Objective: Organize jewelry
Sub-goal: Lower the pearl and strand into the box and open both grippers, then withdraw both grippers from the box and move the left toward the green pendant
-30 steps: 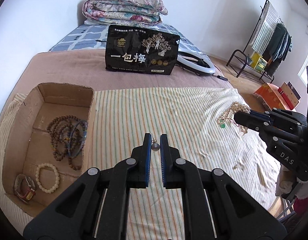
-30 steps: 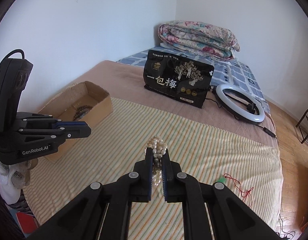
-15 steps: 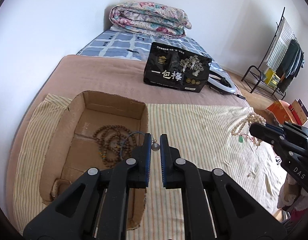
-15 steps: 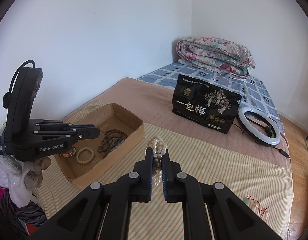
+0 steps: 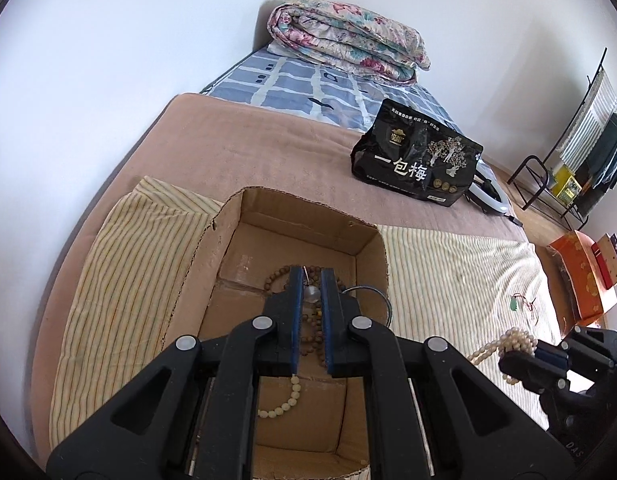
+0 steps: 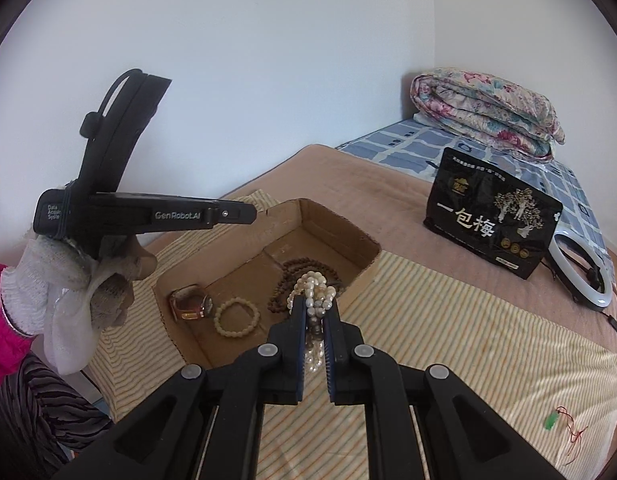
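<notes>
Jewelry sat in three places. A shallow cardboard box (image 6: 292, 216) at the centre of the right wrist view held four pieces: one long brown wooden bead strand (image 6: 286, 280), one cream bead bracelet (image 6: 236, 316), one watch (image 6: 190, 304) with an amber case, and one thin dark bangle (image 5: 382, 300).

A fifth piece, a small round silver pendant (image 5: 311, 294), was pinched between the narrowed tongs of the left gripper (image 5: 311, 284), which was held over the box interior, pointing toward 12 o'clock.

A sixth, a bunched strand of knobbly white pearls (image 6: 314, 292), was clamped in the narrowed tongs of the right gripper (image 6: 315, 308), held over the box's near right wall; loops spilled above and below the blue pads.

A seventh, a small green charm on red cord (image 6: 562, 426), lay on the striped cloth (image 6: 448, 340) at 4 o'clock in the right wrist view, well apart from the box.

The left hand (image 6: 104, 280) wore a pale knit glove, gripping its handle level.

Beyond the box, at 2 o'clock, stood one glossy black bag (image 6: 494, 224), one white ring light (image 6: 580, 272) just beside it, and one folded floral quilt (image 6: 484, 108).
</notes>
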`<state>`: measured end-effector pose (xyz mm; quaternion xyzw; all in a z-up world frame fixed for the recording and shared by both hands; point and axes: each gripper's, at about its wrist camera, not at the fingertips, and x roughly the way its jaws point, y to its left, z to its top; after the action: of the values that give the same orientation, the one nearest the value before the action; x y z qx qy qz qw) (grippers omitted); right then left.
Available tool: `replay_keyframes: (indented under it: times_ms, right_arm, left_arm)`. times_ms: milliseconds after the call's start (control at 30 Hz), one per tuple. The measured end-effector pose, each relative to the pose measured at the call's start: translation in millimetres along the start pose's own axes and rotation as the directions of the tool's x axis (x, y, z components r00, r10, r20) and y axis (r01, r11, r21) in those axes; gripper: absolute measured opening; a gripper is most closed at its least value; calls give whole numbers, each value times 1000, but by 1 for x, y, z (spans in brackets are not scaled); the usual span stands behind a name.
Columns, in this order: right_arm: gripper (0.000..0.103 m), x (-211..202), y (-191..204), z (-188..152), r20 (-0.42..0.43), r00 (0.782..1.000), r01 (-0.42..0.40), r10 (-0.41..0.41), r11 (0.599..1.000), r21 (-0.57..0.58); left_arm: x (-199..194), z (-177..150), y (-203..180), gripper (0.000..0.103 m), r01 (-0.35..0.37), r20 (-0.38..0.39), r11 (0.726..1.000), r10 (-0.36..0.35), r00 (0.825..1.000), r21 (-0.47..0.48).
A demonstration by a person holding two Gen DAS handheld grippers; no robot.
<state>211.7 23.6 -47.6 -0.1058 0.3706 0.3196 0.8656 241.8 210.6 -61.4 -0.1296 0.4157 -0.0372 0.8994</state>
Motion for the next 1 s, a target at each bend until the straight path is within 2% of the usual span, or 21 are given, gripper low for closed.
replay_keyframes:
  times_ms: [367, 433, 467, 500, 600, 633, 667, 700, 733, 1000]
  right_arm:
    - [5, 40, 35, -3, -62, 995, -82, 79, 996, -46]
    - [8, 46, 40, -2, -74, 994, -85, 81, 994, -61]
    - [14, 47, 42, -2, -73, 995, -75, 71, 995, -67]
    - [30, 47, 43, -2, -65, 996, -73, 69, 995, -74]
    - [58, 47, 46, -3, -54, 996, -75, 70, 993, -93]
    - [68, 46, 47, -3, -46, 997, -67, 63, 993, -99]
    - [73, 44, 47, -4, -36, 998, -58, 55, 993, -103]
    - [82, 43, 46, -4, -27, 998, -52, 49, 993, -104]
    - [88, 42, 46, -3, -19, 999, -47, 45, 994, -103]
    - [98, 34, 33, -5, -8, 1000, -7, 6, 998, -68]
  left_arm:
    - [8, -1, 6, 7, -8, -21, 1000, 8, 1000, 3]
    - [8, -1, 6, 7, -8, -25, 1000, 8, 1000, 3]
    - [9, -1, 7, 7, -9, -28, 1000, 9, 1000, -1]
    - [10, -1, 8, 7, -9, -30, 1000, 9, 1000, -8]
    - [14, -1, 12, 9, -11, -55, 1000, 10, 998, -21]
    - [15, -1, 13, 25, -17, -59, 1000, 16, 998, -23]
    - [16, -2, 13, 37, -24, -60, 999, 22, 998, -25]
    - [15, -2, 14, 57, -31, -55, 999, 29, 998, -32]
    - [13, -2, 15, 62, -34, -40, 999, 32, 999, -40]
    - [6, 0, 8, 62, -31, -17, 999, 30, 999, -37]
